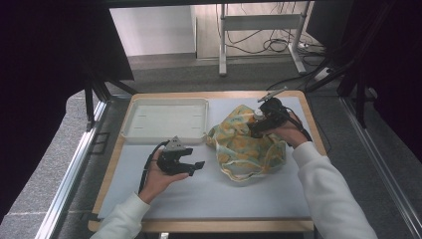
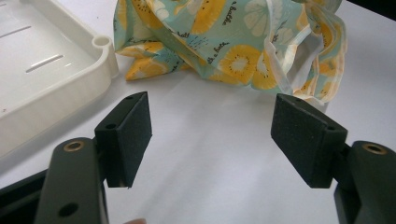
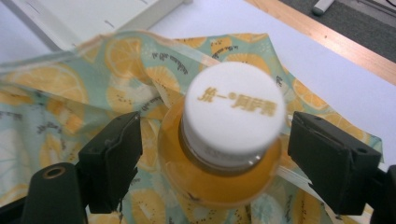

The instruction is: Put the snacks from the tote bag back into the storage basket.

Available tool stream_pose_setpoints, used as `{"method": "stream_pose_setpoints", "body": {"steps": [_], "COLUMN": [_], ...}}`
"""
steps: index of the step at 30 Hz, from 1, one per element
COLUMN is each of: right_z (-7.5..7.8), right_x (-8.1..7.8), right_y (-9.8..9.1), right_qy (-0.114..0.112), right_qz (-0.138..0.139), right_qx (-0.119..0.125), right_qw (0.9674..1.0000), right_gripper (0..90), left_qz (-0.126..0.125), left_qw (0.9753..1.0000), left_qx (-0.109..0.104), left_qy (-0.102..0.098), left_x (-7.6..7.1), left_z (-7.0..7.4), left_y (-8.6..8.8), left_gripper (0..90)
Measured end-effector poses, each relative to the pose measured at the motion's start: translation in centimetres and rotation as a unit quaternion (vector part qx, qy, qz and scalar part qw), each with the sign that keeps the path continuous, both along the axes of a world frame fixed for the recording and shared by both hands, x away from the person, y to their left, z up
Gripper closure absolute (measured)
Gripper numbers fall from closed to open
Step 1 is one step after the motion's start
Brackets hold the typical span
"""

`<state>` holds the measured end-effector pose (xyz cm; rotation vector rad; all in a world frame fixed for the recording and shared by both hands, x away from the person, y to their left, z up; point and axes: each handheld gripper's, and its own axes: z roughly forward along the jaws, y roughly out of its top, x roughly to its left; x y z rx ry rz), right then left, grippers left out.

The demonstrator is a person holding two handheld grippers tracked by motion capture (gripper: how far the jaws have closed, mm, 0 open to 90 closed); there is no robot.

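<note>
A cloth bag (image 1: 244, 144) printed with yellow citrus slices on pale green lies crumpled at the middle right of the white table top. An orange drink bottle (image 3: 224, 179) with a white cap (image 3: 233, 109) stands up out of the bag (image 3: 70, 93). My right gripper (image 3: 215, 154) is open, its jaws on either side of the bottle's neck, and the pads (image 3: 119, 154) stand clear of it. In the high view the right gripper (image 1: 256, 127) reaches over the bag's far side. My left gripper (image 1: 196, 167) is open and empty, pointing toward the bag (image 2: 224, 42) from its left.
A shallow white tray (image 1: 164, 101) sits empty at the back left, just beside the bag; its corner (image 2: 100, 44) lies near my left gripper (image 2: 210, 135). The table's wooden edge (image 3: 327, 42) runs behind the bag. White table top lies bare in front.
</note>
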<state>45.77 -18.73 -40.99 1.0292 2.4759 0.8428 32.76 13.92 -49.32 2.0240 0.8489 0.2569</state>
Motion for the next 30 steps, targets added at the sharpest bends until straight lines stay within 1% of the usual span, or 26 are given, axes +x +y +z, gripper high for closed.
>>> {"method": "stream_pose_setpoints", "body": {"steps": [3,5,6,8,10,13,17,19,22,23,25,26,27,30], "right_z": [-0.7,-0.9,-1.0,-0.9,-0.8,-0.7,-0.7,-0.5,0.0,0.5,0.8,1.3,1.3,2.1], "right_x": [0.3,0.3,0.4,0.6,0.6,0.6,0.6,0.6,0.5,0.3,0.2,-0.1,-0.1,-0.4], "right_y": [0.3,0.4,0.4,0.2,0.2,0.2,0.2,0.1,0.0,-0.1,-0.1,-0.2,-0.2,-0.2], "right_qy": [0.008,0.006,0.003,0.009,0.012,0.016,0.016,0.012,0.01,0.004,0.002,-0.002,-0.002,-0.007], "right_qz": [0.007,0.002,0.002,0.004,0.011,0.013,0.013,0.014,0.017,0.019,0.02,0.023,0.023,0.028], "right_qx": [-0.013,-0.022,-0.023,-0.021,-0.026,-0.026,-0.025,-0.022,-0.016,-0.01,-0.008,-0.003,-0.003,0.005], "right_qw": [0.9999,0.9997,0.9997,0.9997,0.9995,0.9994,0.9995,0.9996,0.9997,0.9998,0.9998,0.9997,0.9997,0.9996], "right_gripper": [23.5,28.7,29.3,29.7,29.9,30.1,30.2,30.2,30.2,30.2,30.2,30.2,30.2,30.2], "left_qz": [0.0,0.0,0.0,0.0,0.001,0.001,0.0,0.001,0.001,0.002,0.002,0.002,0.002,0.002], "left_qw": [1.0,1.0,1.0,1.0,1.0,1.0,1.0,1.0,1.0,1.0,1.0,1.0,1.0,1.0], "left_qx": [-0.002,-0.003,-0.004,-0.004,-0.004,-0.003,-0.003,-0.003,-0.001,-0.002,-0.002,-0.002,-0.001,0.0], "left_qy": [0.001,0.001,0.001,0.002,0.003,0.003,0.004,0.005,0.006,0.007,0.007,0.007,0.007,0.007], "left_x": [0.0,0.0,0.0,0.1,0.1,0.1,0.1,0.1,0.2,0.2,0.2,0.2,0.2,0.2], "left_z": [0.0,0.0,0.0,0.0,0.0,0.0,-0.1,-0.1,-0.1,-0.1,-0.2,-0.2,-0.2,-0.2], "left_y": [0.1,0.1,0.1,0.1,0.1,0.1,0.2,0.2,0.2,0.2,0.3,0.3,0.3,0.2], "left_gripper": [29.0,29.0,29.0,29.0,29.0,29.0,29.0,29.0,29.0,29.0,29.0,29.0,29.0,29.0]}}
